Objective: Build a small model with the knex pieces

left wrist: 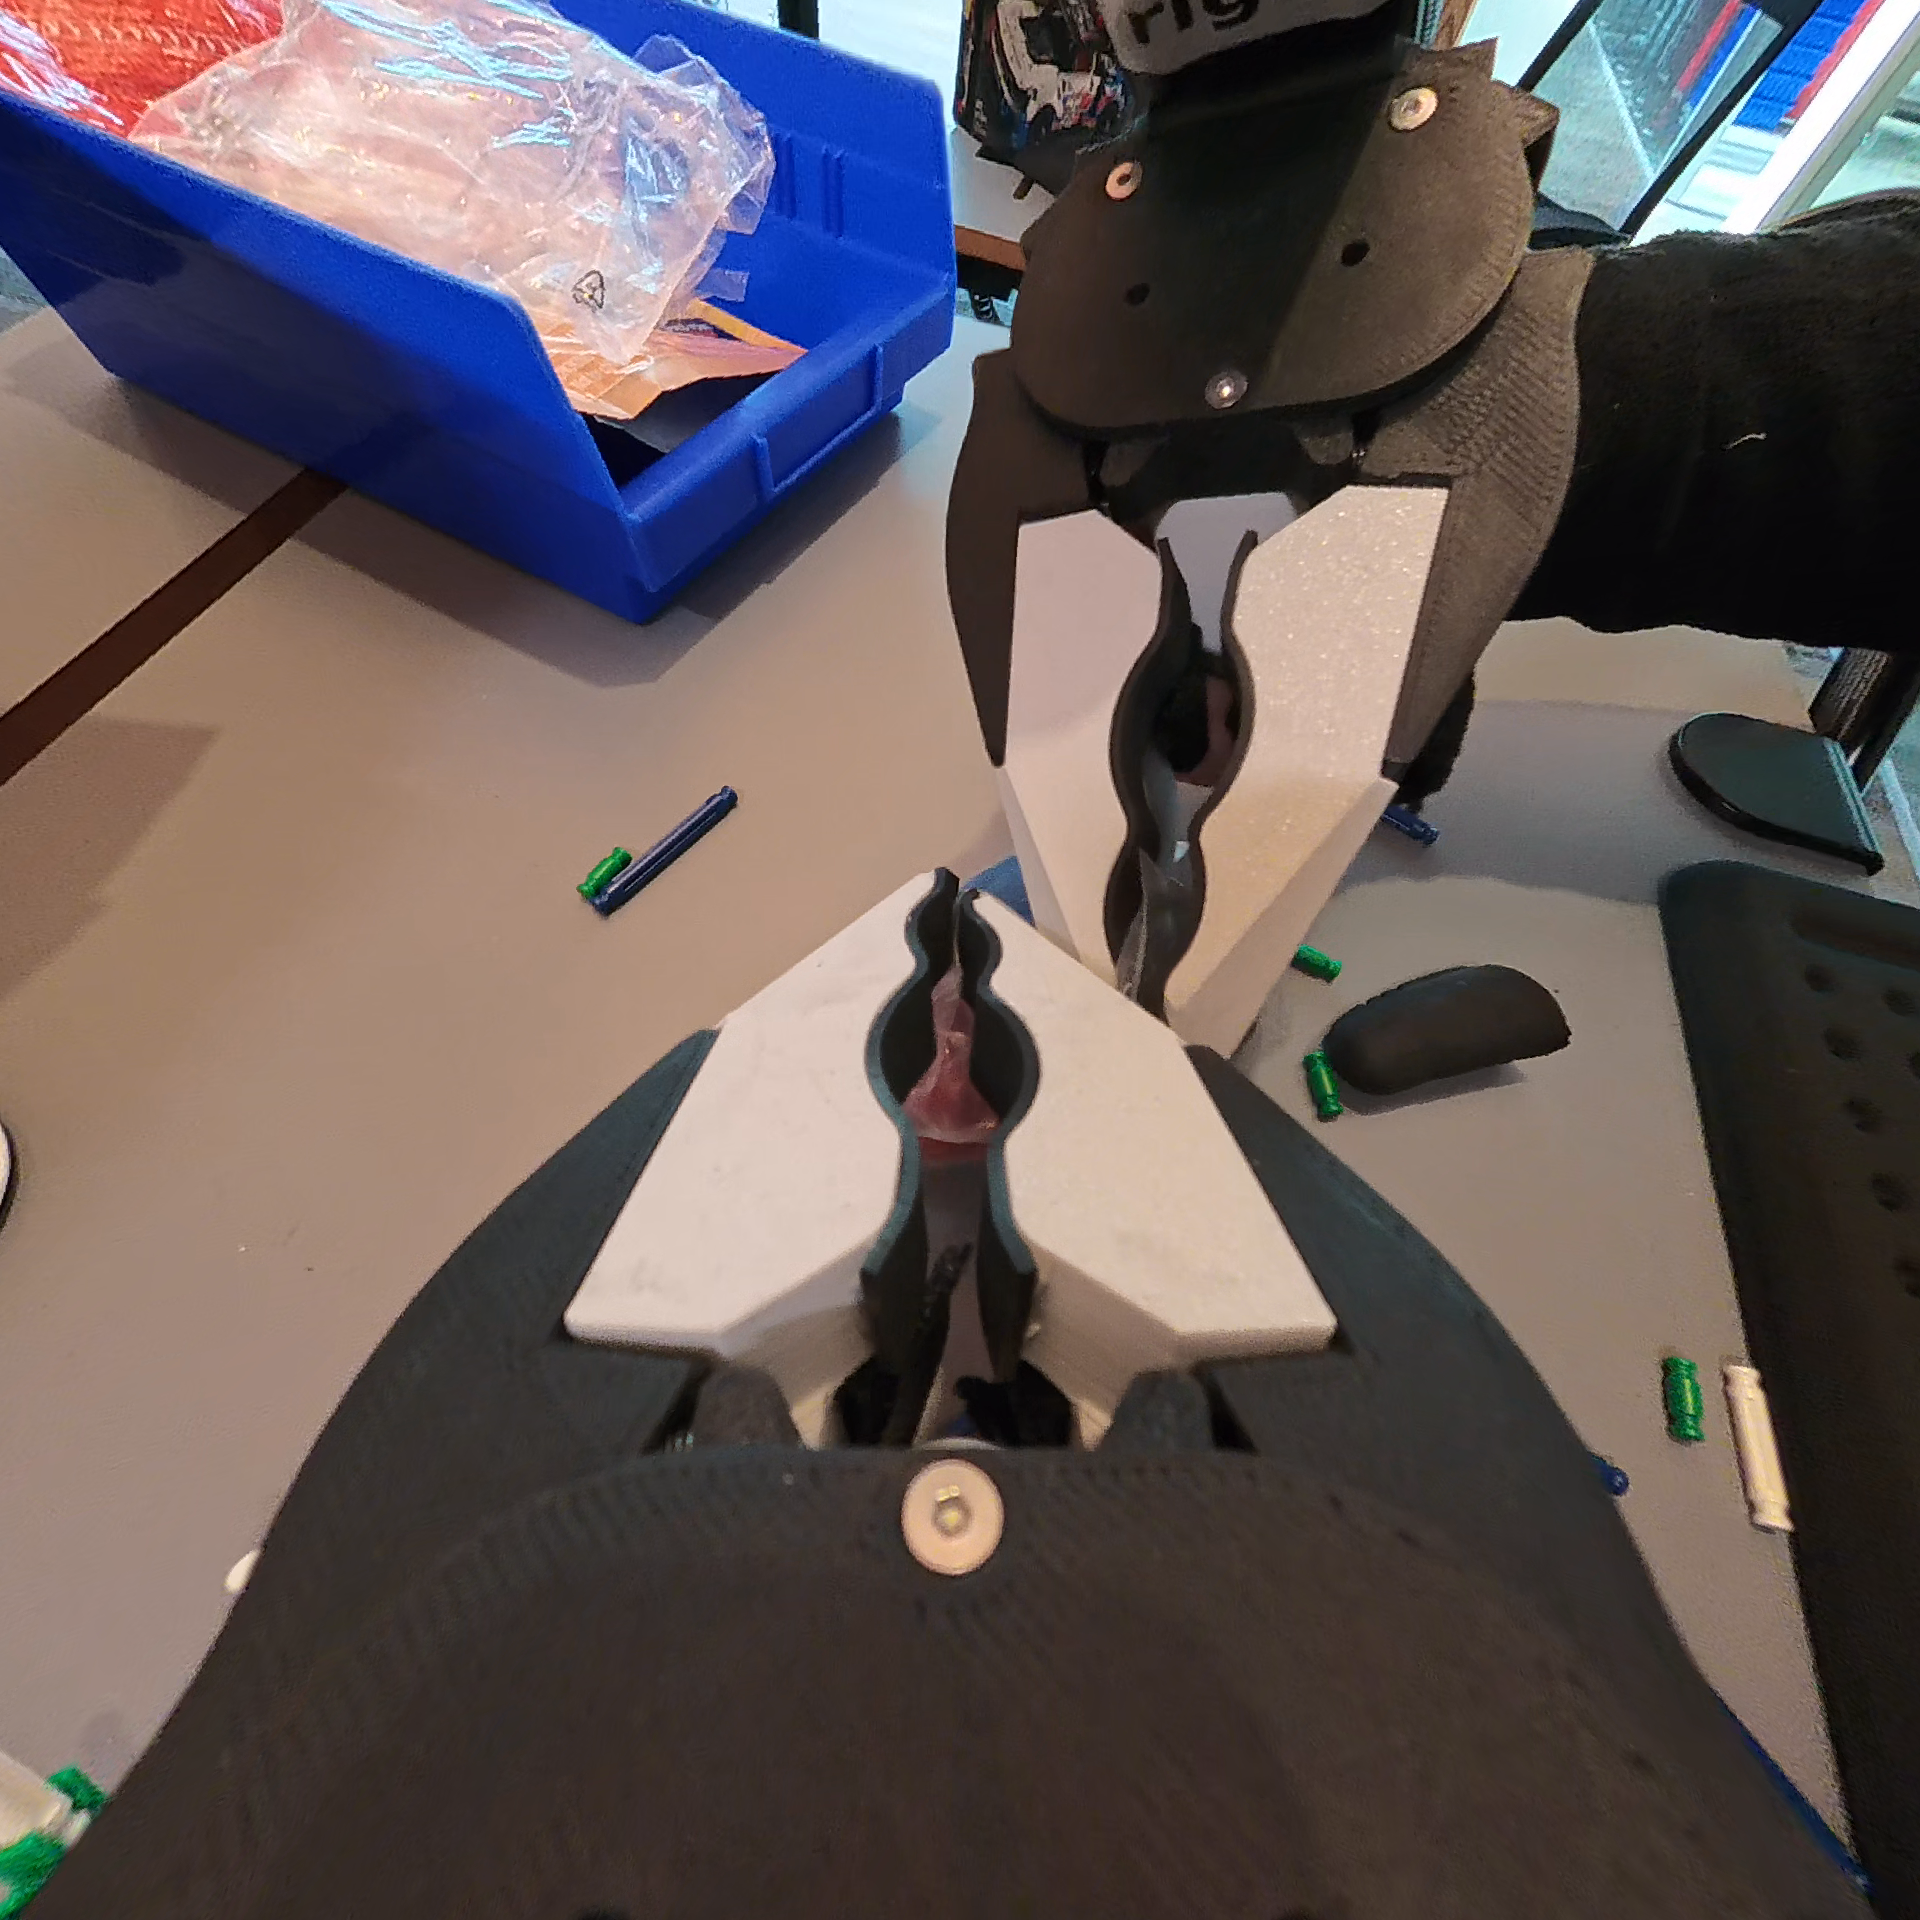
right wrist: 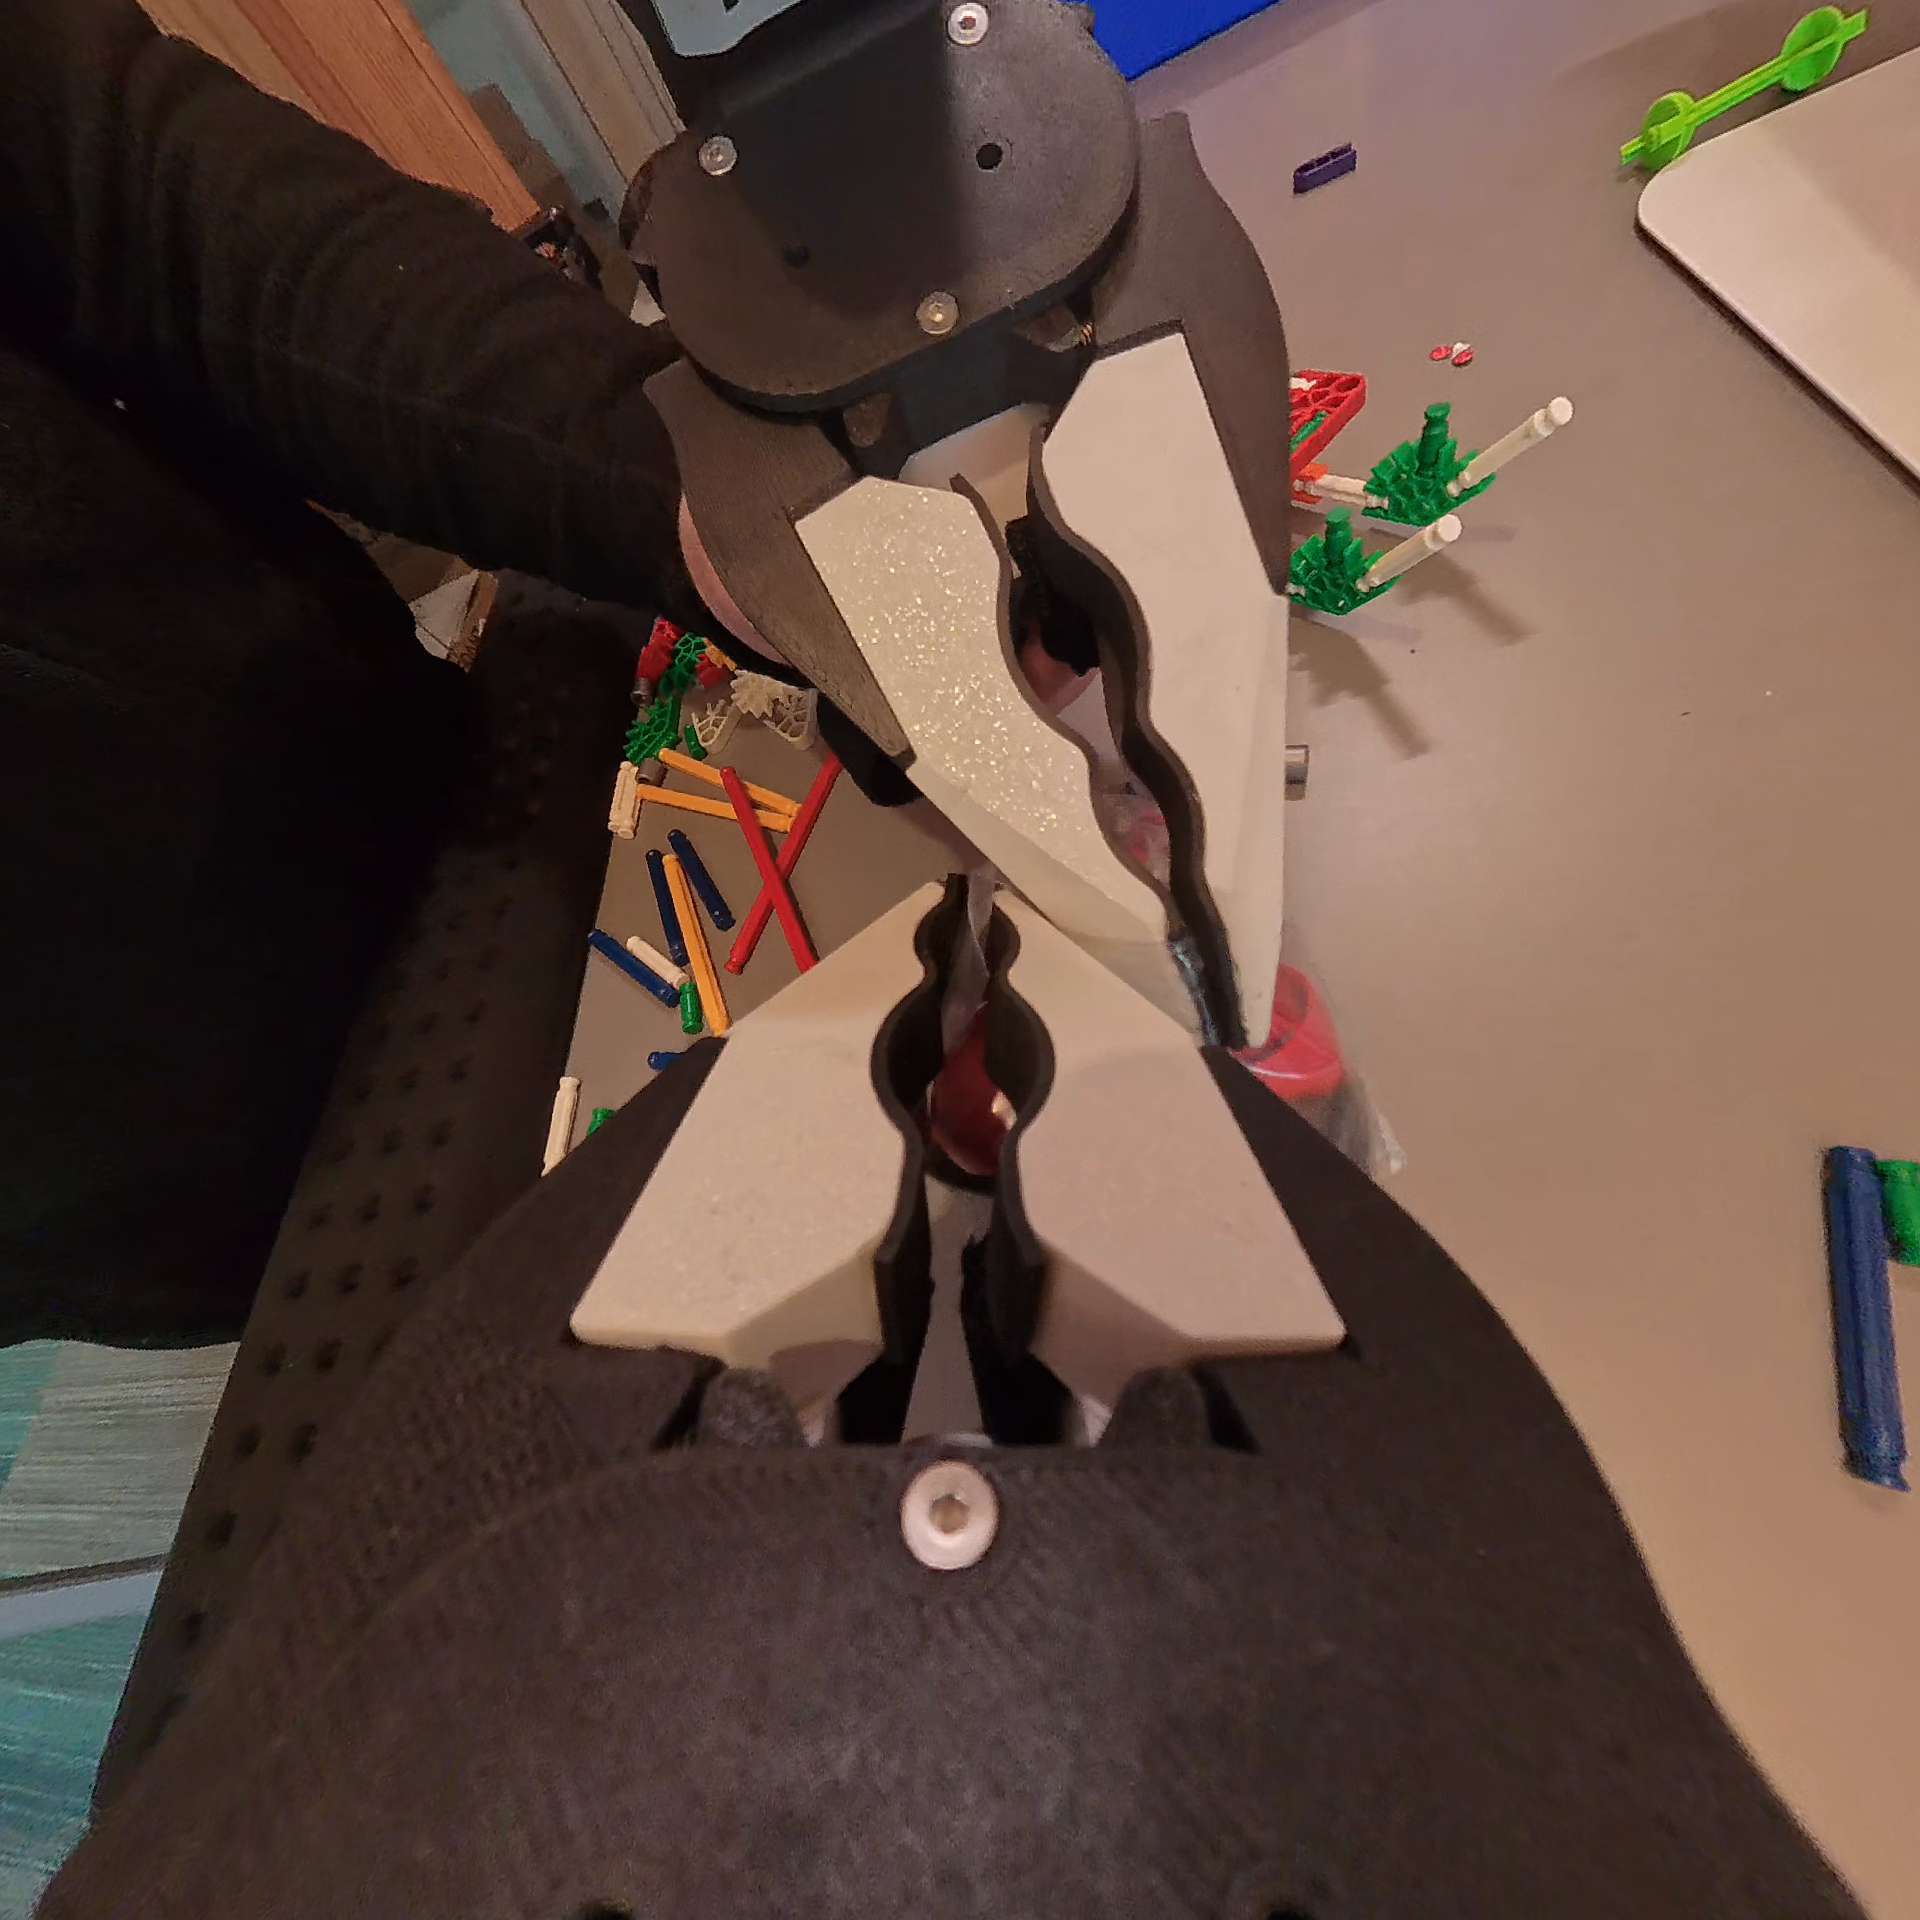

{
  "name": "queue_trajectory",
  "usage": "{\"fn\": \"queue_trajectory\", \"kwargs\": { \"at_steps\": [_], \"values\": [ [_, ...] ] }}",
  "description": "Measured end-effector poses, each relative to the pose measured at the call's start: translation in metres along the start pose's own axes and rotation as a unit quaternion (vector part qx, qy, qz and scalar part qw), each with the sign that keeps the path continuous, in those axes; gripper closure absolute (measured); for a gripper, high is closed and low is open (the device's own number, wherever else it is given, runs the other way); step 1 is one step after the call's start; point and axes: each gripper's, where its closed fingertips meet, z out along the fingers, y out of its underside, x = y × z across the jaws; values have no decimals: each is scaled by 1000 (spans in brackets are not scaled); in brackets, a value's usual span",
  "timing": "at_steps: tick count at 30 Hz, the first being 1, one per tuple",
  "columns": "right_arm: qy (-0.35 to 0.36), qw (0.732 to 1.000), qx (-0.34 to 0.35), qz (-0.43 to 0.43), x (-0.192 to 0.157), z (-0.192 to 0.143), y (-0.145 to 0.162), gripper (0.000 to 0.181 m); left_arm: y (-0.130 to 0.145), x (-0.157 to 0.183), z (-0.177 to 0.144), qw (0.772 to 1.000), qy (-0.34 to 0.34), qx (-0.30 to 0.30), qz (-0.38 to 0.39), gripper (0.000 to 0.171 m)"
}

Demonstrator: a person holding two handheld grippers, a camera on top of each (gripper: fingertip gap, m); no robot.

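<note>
While both grippers meet tip to tip: left gripper (left wrist: 956,920) pinched narrow on clear plastic bag (left wrist: 951,1049). Right gripper (right wrist: 971,920) at 1 o'clock of it, clamped on same bag. Red piece (right wrist: 1288,1049) inside; bag not visibly torn. Cannot tell whether bag rests on table (left wrist: 312,1039). Green pegs (left wrist: 1322,1083) loose at 3 o'clock. Blue bin (left wrist: 727,488) far, 11 o'clock.

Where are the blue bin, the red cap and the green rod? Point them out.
blue bin (left wrist: 727,488): left wrist view, front wall.
red cap (right wrist: 1288,1060): right wrist view, its side.
green rod (right wrist: 1745,83): right wrist view, mid-shaft.
</note>
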Motion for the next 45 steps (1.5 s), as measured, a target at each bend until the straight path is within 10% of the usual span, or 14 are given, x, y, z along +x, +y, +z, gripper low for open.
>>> {"fn": "queue_trajectory", "kwargs": {
  "at_steps": [6, 21, 36, 38, 40, 45],
  "values": [
    [-86, 996, -11, -34, -49, 50, -10, 181, -8, -11, 11, 999, 20, 0, -46, 171],
    [85, 994, 66, 1, -39, -15, 3, 181, 13, -40, -23, 993, 2, -23, -113, 171],
    [210, 975, -39, -52, -47, 48, 30, 181, 36, -33, 10, 990, -44, -64, -118, 171],
    [200, 979, -5, -31, -53, 36, 21, 175, 36, -25, 8, 993, -20, -59, -105, 171],
    [194, 980, 32, 16, -57, 12, 12, 132, 43, -25, 1, 993, -22, -66, -96, 171],
    [272, 955, 73, 96, -28, -51, 20, 123, 42, -5, -16, 995, 17, -68, -76, 171]
  ]
}}
